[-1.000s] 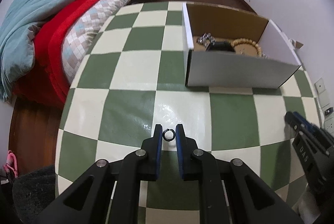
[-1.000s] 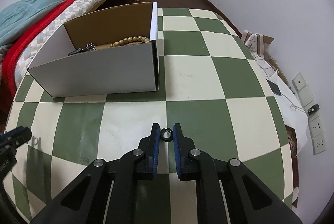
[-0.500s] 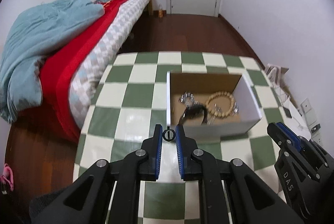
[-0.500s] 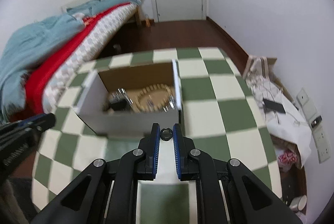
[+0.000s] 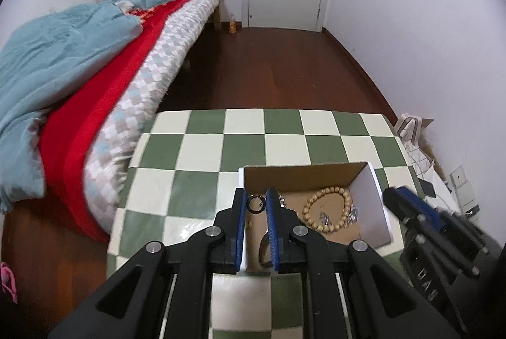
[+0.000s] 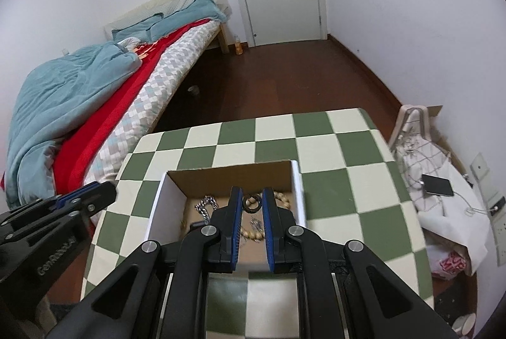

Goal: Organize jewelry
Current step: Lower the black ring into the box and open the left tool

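Rings are what both tongs hold right now. The left gripper (image 5: 256, 203) is squeezed narrow on a small dark ring (image 5: 255, 204), pinched between its blue pads right at the tips. The right gripper (image 6: 252, 203) is squeezed narrow too, on a second dark ring (image 6: 251, 204). Each ring sits at the very end of the fingers, so I think it can drop straight down when the fingers spread.

Both tongs hang high over the cardboard box (image 5: 373, 206), which stands on the green and white checkered table (image 5: 202, 149). The left ring is just inside the box's left wall. The right ring is over the middle of the box. Being up high keeps the fingers away from the box walls.

The box is where the jewelry goes. A wooden bead bracelet (image 5: 327, 207) already lies on its floor, and a silver chain (image 6: 205, 206) lies near the left wall in the right view. A few small shiny bits lie by the beads, too small to name.

I think the next step is to let go of the 2 rings. A ring is light and round, so from this high it might bounce or roll.
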A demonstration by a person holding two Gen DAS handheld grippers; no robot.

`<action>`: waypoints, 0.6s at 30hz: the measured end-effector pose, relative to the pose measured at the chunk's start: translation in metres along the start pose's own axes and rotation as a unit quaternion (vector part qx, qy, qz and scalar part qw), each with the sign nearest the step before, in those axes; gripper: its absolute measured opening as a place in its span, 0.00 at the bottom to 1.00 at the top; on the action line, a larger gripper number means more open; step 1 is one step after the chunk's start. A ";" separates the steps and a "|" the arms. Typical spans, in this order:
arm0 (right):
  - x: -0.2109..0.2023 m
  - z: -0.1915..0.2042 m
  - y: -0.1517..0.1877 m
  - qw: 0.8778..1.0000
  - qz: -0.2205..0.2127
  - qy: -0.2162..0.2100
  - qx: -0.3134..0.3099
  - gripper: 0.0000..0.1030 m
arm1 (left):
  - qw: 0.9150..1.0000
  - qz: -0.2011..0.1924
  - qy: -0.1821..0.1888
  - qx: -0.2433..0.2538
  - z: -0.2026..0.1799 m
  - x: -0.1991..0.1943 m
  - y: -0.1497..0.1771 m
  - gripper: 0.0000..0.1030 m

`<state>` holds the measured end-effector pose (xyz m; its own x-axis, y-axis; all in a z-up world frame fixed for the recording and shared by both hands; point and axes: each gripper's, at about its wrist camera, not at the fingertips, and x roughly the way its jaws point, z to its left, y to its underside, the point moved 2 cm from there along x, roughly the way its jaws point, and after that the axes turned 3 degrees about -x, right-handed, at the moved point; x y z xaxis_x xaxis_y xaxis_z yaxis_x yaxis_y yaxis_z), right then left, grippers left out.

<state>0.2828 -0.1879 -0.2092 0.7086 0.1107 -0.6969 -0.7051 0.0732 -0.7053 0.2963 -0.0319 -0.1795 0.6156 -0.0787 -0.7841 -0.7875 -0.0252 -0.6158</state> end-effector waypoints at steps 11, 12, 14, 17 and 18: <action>0.062 -0.007 -0.006 0.998 0.048 -0.032 0.010 0.13 | 0.999 0.041 0.032 -0.012 -0.004 0.050 -0.017 0.10; 0.066 -0.007 -0.006 0.998 0.050 -0.032 0.010 0.13 | 0.998 0.043 0.034 -0.014 -0.004 0.053 -0.018 0.10; 0.071 -0.009 -0.007 0.998 0.053 -0.032 0.011 0.13 | 0.998 0.047 0.037 -0.015 -0.004 0.056 -0.019 0.10; 0.077 -0.010 -0.007 0.997 0.061 -0.037 0.011 0.14 | 0.998 0.046 0.040 -0.022 -0.002 0.056 -0.021 0.11; 0.079 -0.010 -0.007 0.997 0.064 -0.039 0.011 0.14 | 0.998 0.043 0.036 -0.024 -0.001 0.056 -0.021 0.13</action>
<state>0.3435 -0.1894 -0.2606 0.6085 0.1969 -0.7688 -0.7912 0.0748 -0.6070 0.3473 -0.0371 -0.2098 0.5429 -0.1550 -0.8254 -0.8392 -0.0629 -0.5402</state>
